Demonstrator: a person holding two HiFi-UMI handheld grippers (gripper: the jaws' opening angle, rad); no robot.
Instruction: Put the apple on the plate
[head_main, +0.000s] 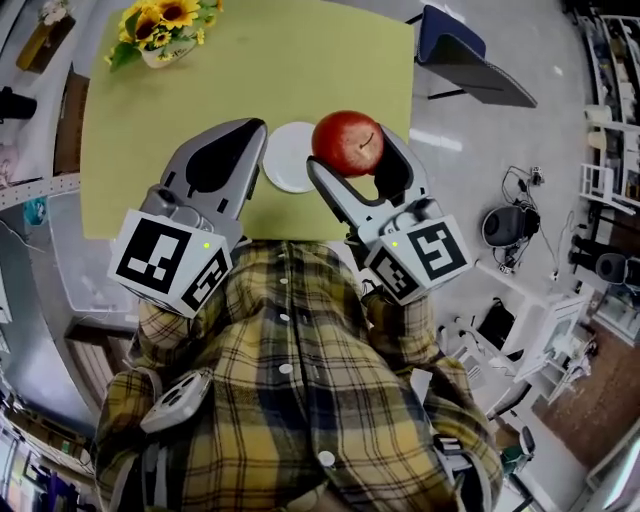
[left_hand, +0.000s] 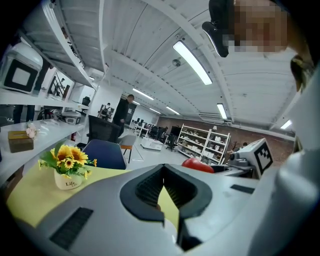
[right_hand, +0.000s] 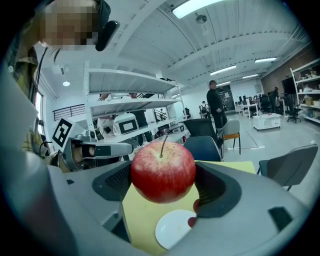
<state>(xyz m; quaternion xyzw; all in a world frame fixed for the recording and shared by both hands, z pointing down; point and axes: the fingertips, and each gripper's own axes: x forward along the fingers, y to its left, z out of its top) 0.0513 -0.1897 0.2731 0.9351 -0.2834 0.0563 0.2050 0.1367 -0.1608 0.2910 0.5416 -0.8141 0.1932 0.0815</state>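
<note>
The right hand-held gripper clamps the apple aloft near the plate, the left hand-held gripper is closed and empty; next, I judge, centre it over the plate, lower, release.

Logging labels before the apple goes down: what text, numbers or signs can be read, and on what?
"Life": on the white flower pot; the smaller print beneath is too small to read.
Left cube and right cube: square marker patterns only, no letters.
Apple and plate: no text.
</note>
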